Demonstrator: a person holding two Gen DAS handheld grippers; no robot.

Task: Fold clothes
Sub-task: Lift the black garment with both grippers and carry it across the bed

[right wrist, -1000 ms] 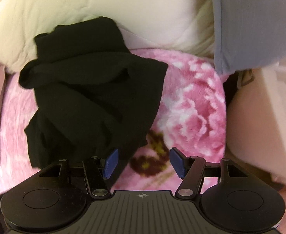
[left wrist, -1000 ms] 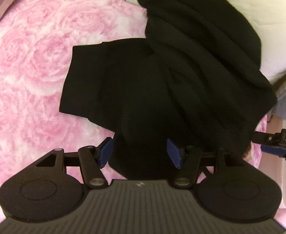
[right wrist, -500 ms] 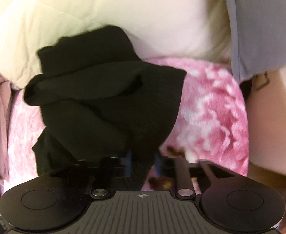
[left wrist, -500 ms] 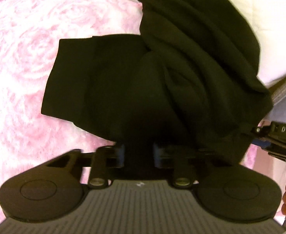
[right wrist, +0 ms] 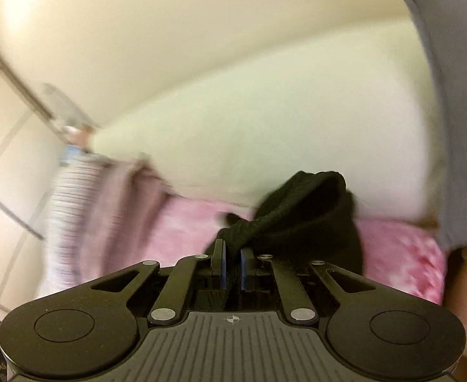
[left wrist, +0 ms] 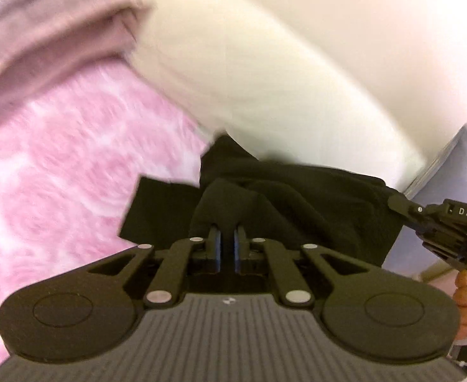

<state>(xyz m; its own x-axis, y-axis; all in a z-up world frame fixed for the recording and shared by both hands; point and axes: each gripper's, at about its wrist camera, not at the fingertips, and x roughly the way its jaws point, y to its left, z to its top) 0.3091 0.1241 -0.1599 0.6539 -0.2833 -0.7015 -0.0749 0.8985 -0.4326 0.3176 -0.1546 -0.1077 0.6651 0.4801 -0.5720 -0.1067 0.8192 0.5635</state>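
A: The black garment (left wrist: 297, 200) is seen pinched between the blue pads of the left gripper (left wrist: 227, 238), jaws drawn nearly together with dark cloth bunched in the narrow gap.

B: And the right gripper (right wrist: 232, 254) is clamped on it too. A twisted rope of the same black fabric (right wrist: 300, 219) is seen running out from between its 2 pads.

A: The garment is held up off the pink floral blanket (left wrist: 58, 165), stretched between the 2 grippers. A flat flap is seen hanging out to the left over the pink.

B: Behind it, a cream pillow (left wrist: 281, 89) is seen, and a mauve folded cloth (left wrist: 52, 47) at the upper left. Everything there is smeared by motion blur.

A: In the left wrist view, the other gripper's black body (left wrist: 446, 226) is caught at the right edge, with the fingers of a hand (left wrist: 465, 286) curled around its handle.

B: From the right wrist view, a grey fabric (right wrist: 456, 95) is seen at the right edge, beside the cream pillow (right wrist: 265, 121), and the pink blanket (right wrist: 402, 254) is seen beneath.
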